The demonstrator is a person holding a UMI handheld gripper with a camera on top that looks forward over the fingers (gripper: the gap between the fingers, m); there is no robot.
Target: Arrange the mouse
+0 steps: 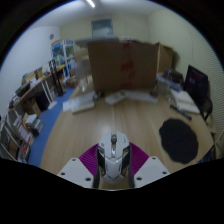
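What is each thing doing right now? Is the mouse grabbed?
gripper: shut on the mouse, a pad pressed to each side.
mouse: white, held between the fingers above the table.
black mouse pad: flat on the wooden table, nothing on it.

white mouse (115, 150) (black wheel) between fingers

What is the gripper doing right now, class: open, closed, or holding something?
Gripper: closed on the white mouse, both purple pads pressing its sides, held above the wooden table.
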